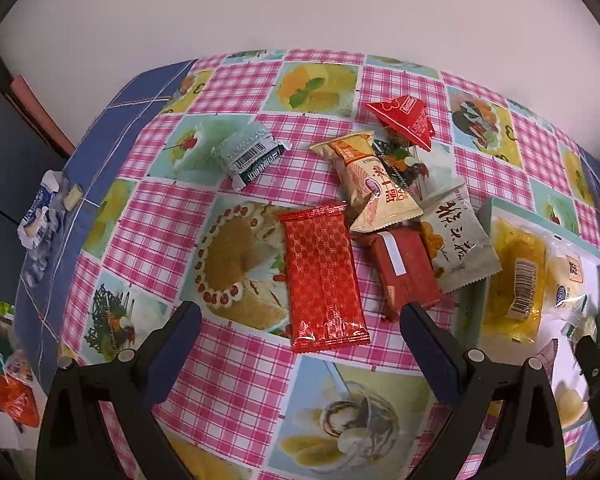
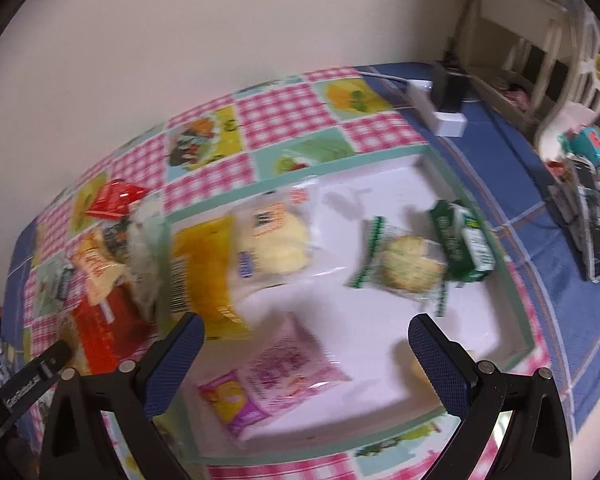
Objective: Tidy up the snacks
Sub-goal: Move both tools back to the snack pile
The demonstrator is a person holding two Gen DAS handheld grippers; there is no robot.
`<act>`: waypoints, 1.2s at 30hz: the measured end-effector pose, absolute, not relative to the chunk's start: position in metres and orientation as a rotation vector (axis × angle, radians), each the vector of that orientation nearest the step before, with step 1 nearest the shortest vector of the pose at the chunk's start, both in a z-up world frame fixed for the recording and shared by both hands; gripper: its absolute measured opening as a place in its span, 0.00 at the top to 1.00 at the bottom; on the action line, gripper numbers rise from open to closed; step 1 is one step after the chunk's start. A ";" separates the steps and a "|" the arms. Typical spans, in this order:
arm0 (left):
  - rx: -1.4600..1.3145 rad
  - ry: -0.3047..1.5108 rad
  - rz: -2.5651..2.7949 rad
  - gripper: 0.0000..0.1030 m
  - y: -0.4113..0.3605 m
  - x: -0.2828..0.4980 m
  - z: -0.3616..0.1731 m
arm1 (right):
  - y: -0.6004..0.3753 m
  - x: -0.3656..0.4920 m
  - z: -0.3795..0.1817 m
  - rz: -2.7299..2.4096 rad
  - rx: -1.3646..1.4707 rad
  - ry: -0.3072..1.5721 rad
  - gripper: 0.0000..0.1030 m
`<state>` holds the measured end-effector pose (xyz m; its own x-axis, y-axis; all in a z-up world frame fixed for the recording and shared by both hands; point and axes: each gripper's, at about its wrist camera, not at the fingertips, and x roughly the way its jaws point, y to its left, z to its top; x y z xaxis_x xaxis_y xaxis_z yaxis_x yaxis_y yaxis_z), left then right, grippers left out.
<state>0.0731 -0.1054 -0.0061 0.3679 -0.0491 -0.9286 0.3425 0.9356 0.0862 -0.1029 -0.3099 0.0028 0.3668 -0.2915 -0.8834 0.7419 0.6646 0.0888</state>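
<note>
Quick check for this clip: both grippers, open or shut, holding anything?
Left gripper: open, empty, above the red foil snack packet.
Right gripper: open, empty, over the white tray with the green rim.

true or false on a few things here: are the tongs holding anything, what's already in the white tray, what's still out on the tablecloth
1. The left tongs are shut on the red patterned packet. False: they are open, and the packet lies flat on the tablecloth between the fingers.
2. The right tongs are open and hold nothing. True.
3. The white tray already holds a pink packet and a green carton. True.
4. The red triangular packet lies in the tray. False: it is on the tablecloth, beyond the other loose snacks.
5. A barcoded green-and-white packet lies apart from the pile. True.
</note>
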 end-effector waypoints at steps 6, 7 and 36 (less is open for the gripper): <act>0.290 1.216 -0.197 0.04 -0.087 0.087 -0.014 | -0.282 -0.082 0.001 -0.593 0.495 0.981 0.00; 0.279 1.227 -0.190 0.04 -0.083 0.089 -0.016 | -0.278 -0.079 0.000 -0.577 0.492 0.984 0.00; -0.085 1.290 -0.259 0.03 -0.016 0.144 -0.042 | -0.214 -0.007 -0.013 -0.362 0.338 1.036 0.16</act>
